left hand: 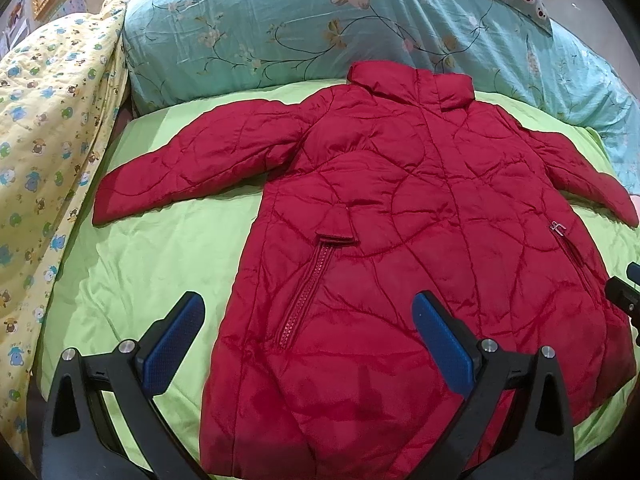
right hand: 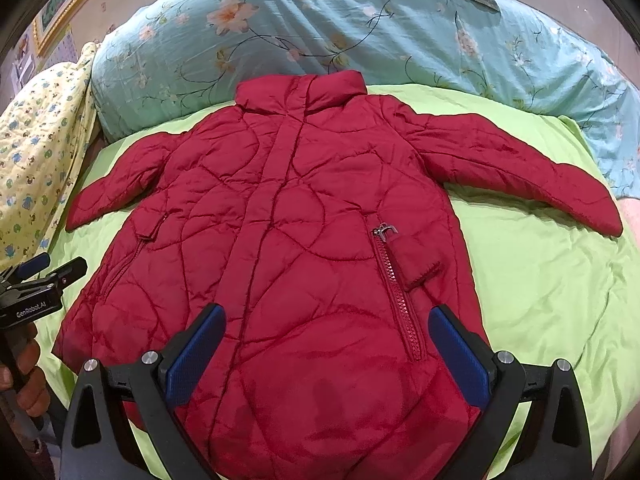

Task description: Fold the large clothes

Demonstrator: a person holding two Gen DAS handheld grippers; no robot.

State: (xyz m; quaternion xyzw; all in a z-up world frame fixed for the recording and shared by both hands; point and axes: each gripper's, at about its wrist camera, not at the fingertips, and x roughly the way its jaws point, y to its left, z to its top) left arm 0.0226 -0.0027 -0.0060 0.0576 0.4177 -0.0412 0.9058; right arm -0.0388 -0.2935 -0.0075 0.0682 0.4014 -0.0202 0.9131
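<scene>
Left gripper [left hand: 308, 312] spread wide, blue ribbed pads [left hand: 174, 340] on black angular arms, hovering over the lower hem area of the red quilted coat [left hand: 400, 208] and pinching nothing. Right gripper [right hand: 324, 326] likewise spread, textured blue pads [right hand: 196, 352] framing the coat's lower front, holding nothing. Coat laid flat and face up on a smooth lime-green sheet [left hand: 152, 264], collar [right hand: 300, 92] toward the pillows, both sleeves stretched out to the sides, puffy shiny fabric crossed by curving stitched seams. Slanted pocket zipper [right hand: 400, 292] with chunky red teeth and a small metal pull on one side, a matching zipper [left hand: 306, 288] under a short flap on the other. Behind the collar, a plump teal floral pillow [left hand: 280, 28], slightly creased; at the far left, a soft yellow quilted blanket [left hand: 48, 128] with small cartoon prints, heaped in folds. At the left edge of the right wrist view, a hand [right hand: 24, 364] wrapped around a black handle.
</scene>
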